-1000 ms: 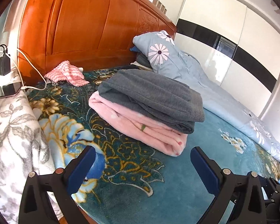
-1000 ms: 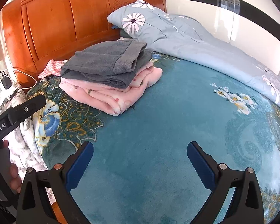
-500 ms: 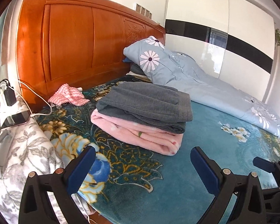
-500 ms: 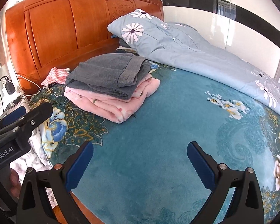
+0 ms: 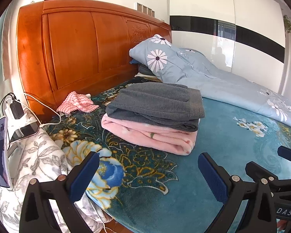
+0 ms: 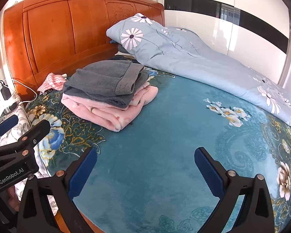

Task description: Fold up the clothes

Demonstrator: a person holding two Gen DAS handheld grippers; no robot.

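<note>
A folded grey garment (image 5: 155, 101) lies on top of a folded pink garment (image 5: 151, 136) on the teal flowered blanket (image 5: 232, 145) of the bed. The stack also shows in the right wrist view, grey (image 6: 104, 81) on pink (image 6: 106, 110). My left gripper (image 5: 148, 172) is open and empty, held back from the stack near the bed's edge. My right gripper (image 6: 145, 167) is open and empty above the bare blanket (image 6: 164, 136), to the right of the stack. The left gripper's body (image 6: 19, 151) shows at the left of the right wrist view.
A crumpled pink-and-white striped cloth (image 5: 75, 103) lies by the orange wooden headboard (image 5: 77, 48). A light blue daisy-print duvet and pillow (image 5: 194, 68) fill the bed's far side. Phones and chargers (image 5: 15, 120) sit on a side table at the left, over a grey flowered cover (image 5: 35, 165).
Both grippers have drawn back and up from the stack, so it looks smaller and more of the headboard and wardrobe shows. Both stay open. The clothes have not moved.
</note>
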